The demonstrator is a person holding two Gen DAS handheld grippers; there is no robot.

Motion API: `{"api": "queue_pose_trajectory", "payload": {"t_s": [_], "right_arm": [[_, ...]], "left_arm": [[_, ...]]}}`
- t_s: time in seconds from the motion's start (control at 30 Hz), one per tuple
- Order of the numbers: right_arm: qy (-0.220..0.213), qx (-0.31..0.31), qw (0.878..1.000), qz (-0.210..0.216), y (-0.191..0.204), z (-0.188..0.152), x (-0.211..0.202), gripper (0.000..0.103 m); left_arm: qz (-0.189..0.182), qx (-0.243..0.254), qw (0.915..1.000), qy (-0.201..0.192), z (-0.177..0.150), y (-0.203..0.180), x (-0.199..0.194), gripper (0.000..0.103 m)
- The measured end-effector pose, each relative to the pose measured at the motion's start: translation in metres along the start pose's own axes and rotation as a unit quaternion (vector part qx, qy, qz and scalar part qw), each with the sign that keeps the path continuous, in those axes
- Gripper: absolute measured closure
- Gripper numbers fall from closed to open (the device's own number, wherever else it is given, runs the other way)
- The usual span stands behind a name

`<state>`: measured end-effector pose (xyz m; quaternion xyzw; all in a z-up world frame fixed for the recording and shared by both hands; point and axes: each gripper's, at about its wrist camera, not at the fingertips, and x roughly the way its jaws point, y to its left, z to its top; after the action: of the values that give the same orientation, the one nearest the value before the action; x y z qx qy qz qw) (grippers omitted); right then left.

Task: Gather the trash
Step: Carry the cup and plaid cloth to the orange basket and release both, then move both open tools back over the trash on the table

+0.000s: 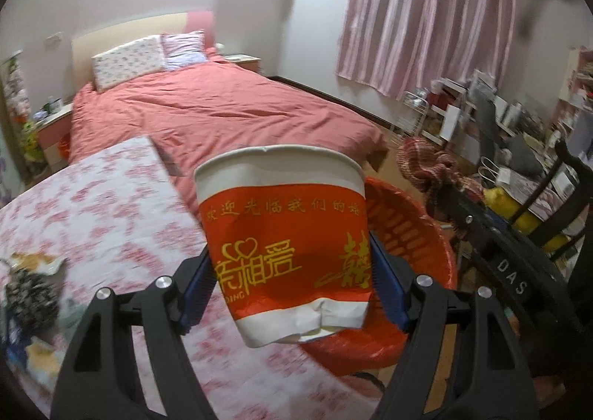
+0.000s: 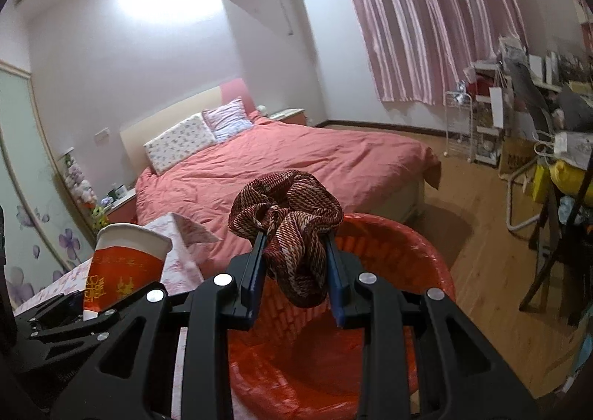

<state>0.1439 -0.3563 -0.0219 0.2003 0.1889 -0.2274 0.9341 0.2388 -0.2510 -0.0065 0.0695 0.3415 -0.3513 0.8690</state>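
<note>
My left gripper [image 1: 291, 272] is shut on a dented red and white paper cup [image 1: 285, 238], held upright in the air at the table's edge; the cup also shows in the right wrist view [image 2: 122, 264]. My right gripper [image 2: 294, 272] is shut on a crumpled red-brown patterned cloth [image 2: 289, 220], held over the red plastic bin [image 2: 407, 257]. In the left wrist view the bin [image 1: 418, 246] sits just behind and right of the cup, and the cloth [image 1: 433, 164] hangs above its right side.
A table with a pink floral cloth [image 1: 103, 205] lies to the left, with wrappers and scraps [image 1: 29, 283] on it. A bed with a red cover [image 2: 296, 164] is behind. A dark chair [image 2: 556, 246] and cluttered shelves [image 2: 493, 116] stand to the right on the wood floor.
</note>
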Motion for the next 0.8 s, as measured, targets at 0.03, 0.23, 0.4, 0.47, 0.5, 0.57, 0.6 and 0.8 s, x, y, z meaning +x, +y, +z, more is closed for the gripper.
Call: {"api": "queue_pose_trajectory", "payload": {"t_s": [0.03, 0.23, 0.4, 0.47, 0.5, 0.57, 0.6, 0.8], "right_arm": [[0.005, 0.007, 1.000, -0.002, -0.005, -0.001, 0.005, 0.074], [0.023, 0.041, 0.999, -0.007, -0.024, 0.000, 0.017, 0.073], [0.041, 0.056, 0.998, 0.002, -0.035, -0.001, 0.027, 0.062], [0.045, 0.059, 0.997, 0.004, -0.038, 0.000, 0.029, 0.059], [0.047, 0.058, 0.997, 0.004, -0.038, 0.000, 0.030, 0.058], [0.052, 0.059, 0.997, 0.001, -0.039, -0.001, 0.030, 0.058], [0.052, 0.061, 0.997, 0.000, -0.039, 0.000, 0.029, 0.058], [0.042, 0.057, 0.997, -0.009, -0.033, 0.010, 0.014, 0.058]], "left_arm": [[-0.005, 0.003, 1.0000, 0.003, 0.000, -0.002, 0.006, 0.030], [-0.025, 0.013, 0.9991, 0.031, 0.002, -0.012, 0.053, 0.030], [-0.027, 0.021, 0.9975, 0.061, 0.001, -0.011, 0.081, 0.028], [-0.027, 0.025, 0.9969, 0.069, -0.001, -0.008, 0.088, 0.026], [-0.023, 0.026, 0.9967, 0.073, -0.002, -0.008, 0.093, 0.023], [-0.021, 0.027, 0.9963, 0.079, -0.002, -0.007, 0.097, 0.022], [-0.017, 0.027, 0.9961, 0.082, -0.003, -0.005, 0.098, 0.021], [0.007, 0.015, 0.9964, 0.083, -0.004, 0.013, 0.086, 0.021]]}}
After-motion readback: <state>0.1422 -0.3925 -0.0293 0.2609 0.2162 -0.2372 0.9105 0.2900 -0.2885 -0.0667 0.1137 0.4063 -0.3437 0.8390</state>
